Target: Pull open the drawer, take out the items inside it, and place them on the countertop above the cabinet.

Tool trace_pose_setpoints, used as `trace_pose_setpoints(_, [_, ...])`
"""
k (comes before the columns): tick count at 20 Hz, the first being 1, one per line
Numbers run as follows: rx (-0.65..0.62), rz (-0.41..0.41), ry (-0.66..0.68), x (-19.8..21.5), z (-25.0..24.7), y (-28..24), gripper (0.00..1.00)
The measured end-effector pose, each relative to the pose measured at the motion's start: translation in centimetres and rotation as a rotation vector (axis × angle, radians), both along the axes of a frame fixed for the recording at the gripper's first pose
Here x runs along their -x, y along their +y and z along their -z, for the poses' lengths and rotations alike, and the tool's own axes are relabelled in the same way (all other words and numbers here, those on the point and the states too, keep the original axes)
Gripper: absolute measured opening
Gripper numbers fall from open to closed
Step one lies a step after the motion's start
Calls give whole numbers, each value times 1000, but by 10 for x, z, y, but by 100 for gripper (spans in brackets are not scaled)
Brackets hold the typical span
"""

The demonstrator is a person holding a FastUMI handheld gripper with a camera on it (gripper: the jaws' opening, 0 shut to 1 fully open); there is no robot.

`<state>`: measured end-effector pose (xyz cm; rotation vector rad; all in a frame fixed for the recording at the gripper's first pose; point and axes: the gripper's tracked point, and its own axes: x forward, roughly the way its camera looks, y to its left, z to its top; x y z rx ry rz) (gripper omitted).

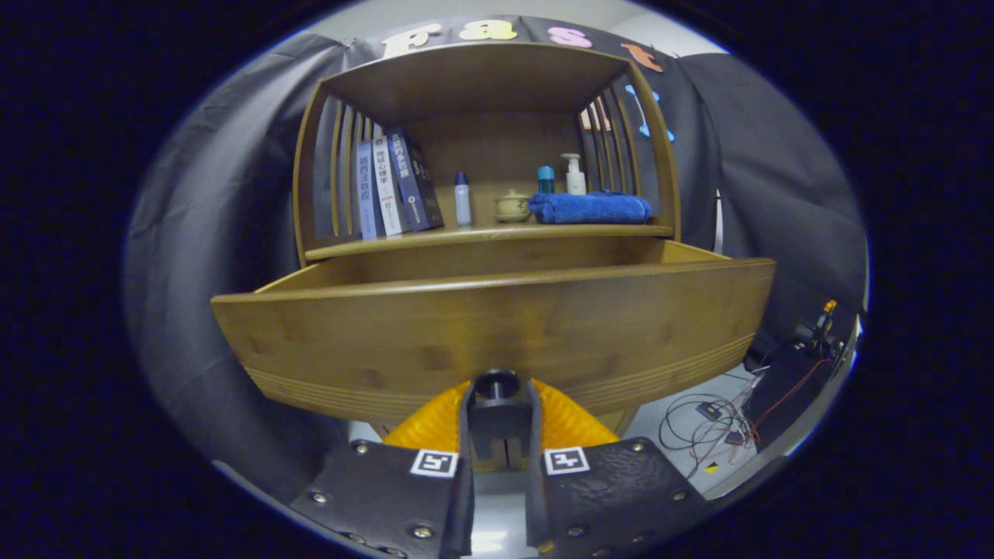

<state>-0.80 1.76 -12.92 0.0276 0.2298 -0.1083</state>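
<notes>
My gripper (pixel 497 423) sits low against the drawer front (pixel 497 330), its two fingers drawn close together around the dark round knob (pixel 497 386) at the bottom middle of that front; they seem to pinch it from both sides, though I can't make out the contact itself. The drawer (pixel 683 255) is pulled well out of the wooden cabinet (pixel 481 78), its long axis running left to right across my fingers, its pull direction straight back toward me. From down here the tall front panel hides the inside, so I can't tell what lies in it. The countertop (pixel 466 237), where things must go, lies above and beyond the drawer; leaning books (pixel 392 186), a small bottle (pixel 463 199), a squat jar (pixel 512 206), a folded blue towel (pixel 590 208) and a pump bottle (pixel 575 175) stand on it. The free stretch is along its front edge. My next move, I judge, is to release the knob, rise over the front edge, then reach down and forward.
</notes>
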Motion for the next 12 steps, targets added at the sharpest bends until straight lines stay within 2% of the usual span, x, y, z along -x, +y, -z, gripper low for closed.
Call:
trace_pose_setpoints(5, [-40,-34,-12,15,0,7,27])
trace_pose_setpoints(9, [-7,-50,12,18,2,8,26])
trace_pose_setpoints(12, [3,-85,16,28,-11,13,51])
